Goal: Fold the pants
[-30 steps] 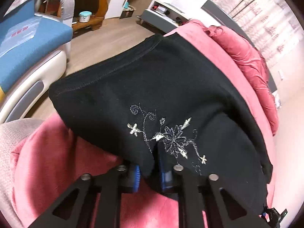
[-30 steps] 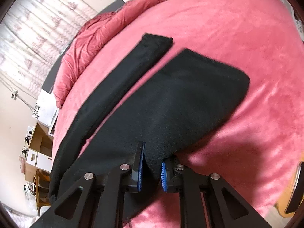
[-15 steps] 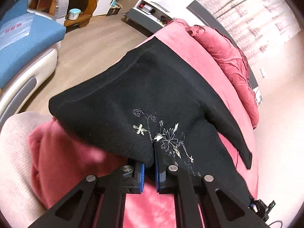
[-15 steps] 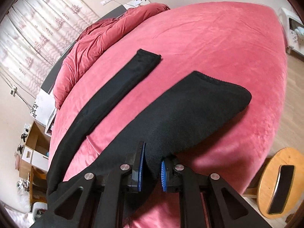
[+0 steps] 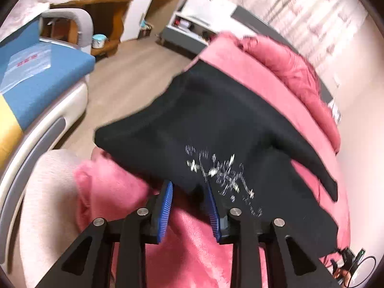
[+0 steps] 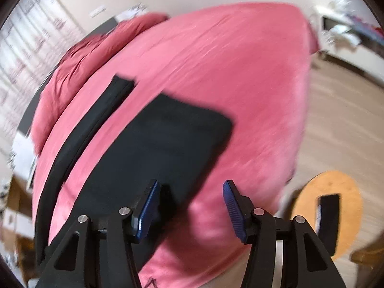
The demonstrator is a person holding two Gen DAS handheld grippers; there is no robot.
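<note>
Letting go on both sides — the left gripper (image 5: 189, 206) has just been opening its jaws, and the black knit pants with pale flower embroidery (image 5: 216, 129) now sit loose in the gap, a small tuck of cloth between the blue ribbed pads (image 5: 166, 206) without being pinched. The right gripper (image 6: 190, 206) has just been opening too, and its jaws stand wide with only the plush pink bed cover (image 6: 216, 55) showing between them; the edge of the dark cloth lies just beside its left pad. That reads as a release after laying the garment down, so the fabric can settle flat instead of dragging along with the tools.

In the right wrist view the pants lie on the bed with the two legs apart — a narrow one stretched towards the crumpled red quilt (image 6: 79, 55), a broad one spread in front of the jaws. In the left wrist view the waist end drapes near the bed's edge, above the wooden floor (image 5: 124, 76), with one corner looking slightly raised; motion blur makes it hard to say for sure. My read is that the legs are not yet brought together, so the folding proper is only beginning. A round wooden stool (image 6: 336, 206) stands by the bed, clear of the work.
</note>
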